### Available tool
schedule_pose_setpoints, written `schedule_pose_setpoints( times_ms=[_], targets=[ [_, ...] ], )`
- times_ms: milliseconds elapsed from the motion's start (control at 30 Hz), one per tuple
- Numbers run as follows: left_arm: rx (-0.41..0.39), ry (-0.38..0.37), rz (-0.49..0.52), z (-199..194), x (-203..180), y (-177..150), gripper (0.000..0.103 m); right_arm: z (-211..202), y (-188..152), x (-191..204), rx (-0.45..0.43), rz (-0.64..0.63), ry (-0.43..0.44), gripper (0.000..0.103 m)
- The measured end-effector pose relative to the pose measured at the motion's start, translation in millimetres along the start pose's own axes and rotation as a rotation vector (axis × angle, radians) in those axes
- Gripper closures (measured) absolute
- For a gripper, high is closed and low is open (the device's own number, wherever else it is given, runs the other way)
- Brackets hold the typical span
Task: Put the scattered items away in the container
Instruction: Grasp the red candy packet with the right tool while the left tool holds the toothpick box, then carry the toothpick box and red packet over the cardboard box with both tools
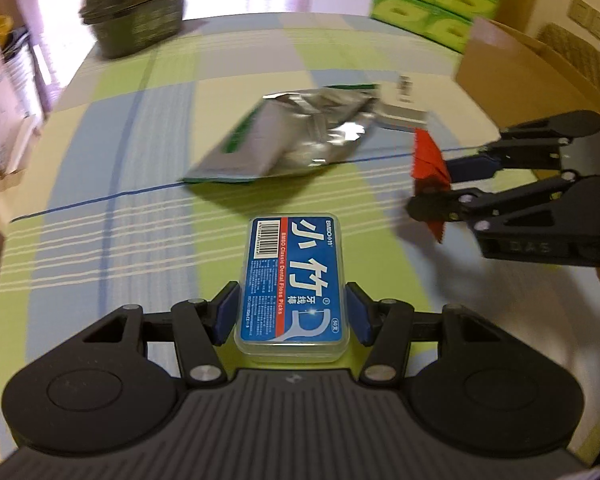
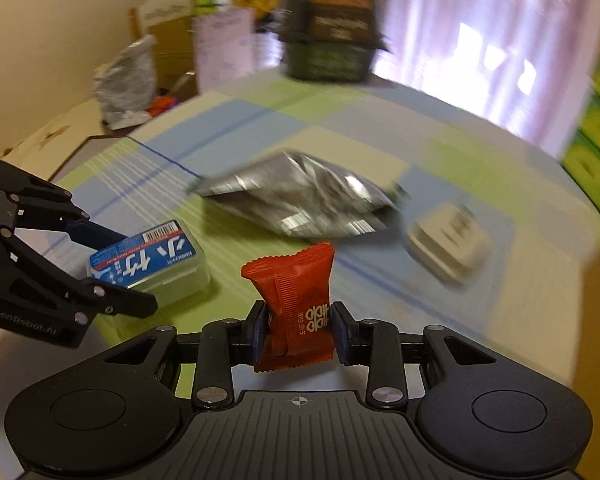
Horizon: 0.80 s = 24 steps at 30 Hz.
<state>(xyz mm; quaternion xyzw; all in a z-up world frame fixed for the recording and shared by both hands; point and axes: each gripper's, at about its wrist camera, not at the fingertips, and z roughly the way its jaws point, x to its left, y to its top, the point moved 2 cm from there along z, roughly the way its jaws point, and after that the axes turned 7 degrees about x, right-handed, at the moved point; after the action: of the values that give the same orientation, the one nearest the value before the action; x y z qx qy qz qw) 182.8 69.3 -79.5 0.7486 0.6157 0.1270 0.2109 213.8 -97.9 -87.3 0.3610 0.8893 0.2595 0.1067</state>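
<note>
While both grippers carry a load, the dark container [image 1: 134, 8] waits at the far end of the table, well apart from either one. The left gripper [image 1: 292, 312] has its blue pads clamped on the long sides of a clear floss-pick box [image 1: 294, 280], near its rear end, so the box juts forward and level; that hold looks steady enough for a carry. The right gripper [image 2: 298, 334] pinches the lower part of a red candy wrapper [image 2: 294, 304], which stands upright between the pads, its crimped top free. Seen from the left wrist view, the wrapper hangs sideways at the tip of the right gripper, above the cloth.

Two things remain loose on the table: a crumpled silver foil pouch [image 1: 296, 136] with a green edge, and just beside it a small white box [image 2: 448, 240]. Judging by that, the tidying is partway along.

A checked tablecloth [image 1: 140, 140] in green, blue and cream covers the table. Stacked green cartons [image 1: 436, 0] and an open cardboard box [image 1: 512, 64] stand at the right side, with pale curtains behind. Motion blur softens most of the background.
</note>
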Motion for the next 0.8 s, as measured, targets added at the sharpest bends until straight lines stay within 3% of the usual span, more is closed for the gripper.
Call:
schedule_pose_setpoints(
  times_ms=[200, 367, 667, 800],
  targets=[
    [0.001, -0.046, 0.075, 8, -34, 7, 0.052, -27, -27, -22, 0.010, 0.110, -0.035, 0.067],
    [0.014, -0.036, 0.115, 15, -48, 9, 0.050, -32, -35, -33, 0.002, 0.167, -0.030, 0.067],
    [0.042, -0.002, 0.138, 25, -53, 10, 0.051, -30, -35, -31, -0.007, 0.157, -0.018, 0.067],
    [0.010, -0.014, 0.127, 15, -56, 14, 0.051, -35, -34, -33, -0.025, 0.163, -0.025, 0.067]
  ],
)
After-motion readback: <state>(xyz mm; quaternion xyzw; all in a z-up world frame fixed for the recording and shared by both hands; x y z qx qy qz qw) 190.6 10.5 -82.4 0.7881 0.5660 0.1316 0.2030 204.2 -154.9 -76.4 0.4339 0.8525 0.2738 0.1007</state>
